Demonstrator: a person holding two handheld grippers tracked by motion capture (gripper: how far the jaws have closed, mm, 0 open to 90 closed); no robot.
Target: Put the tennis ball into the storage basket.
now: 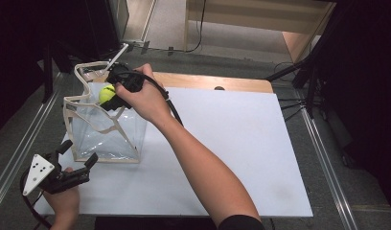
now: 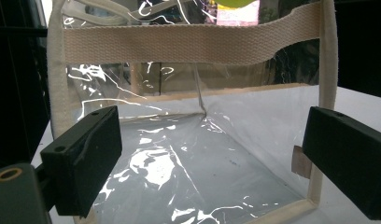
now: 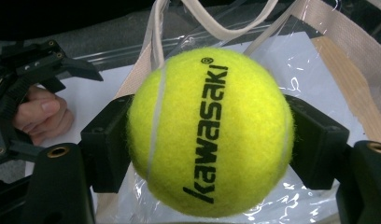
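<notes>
Two pairs of tongs are working here: the right tongs [image 1: 109, 97] are clenching a yellow-green tennis ball [image 1: 106, 92] and holding it above the open mouth of a clear plastic bag [image 1: 107, 136], while the left tongs [image 1: 78, 165] are standing released, jaws wide apart, just in front of the bag's near wall and not touching it.

Judging by this, the step in hand is dropping the ball into the bag. To do it well, the person should be bringing the ball past the loose cream handle straps [image 1: 100, 127], which are lying across the opening just below the right tongs, and lowering it until it is well inside the rim before letting the jaws part. Released from too high, the ball may bounce off a strap or tip the light bag. The left tongs could be steadying the near rim.

From the right gripper view, the ball [image 3: 209, 130] is sitting squarely between both pads, with black lettering across it and the bag's film directly beneath; the left tongs [image 3: 74, 65] are showing farther off. From the left gripper view, the bag's interior [image 2: 198, 154] is looking bare, the webbing band [image 2: 179, 44] is running across above the jaws, and the white bench [image 2: 361, 100] is lying beyond.
</notes>
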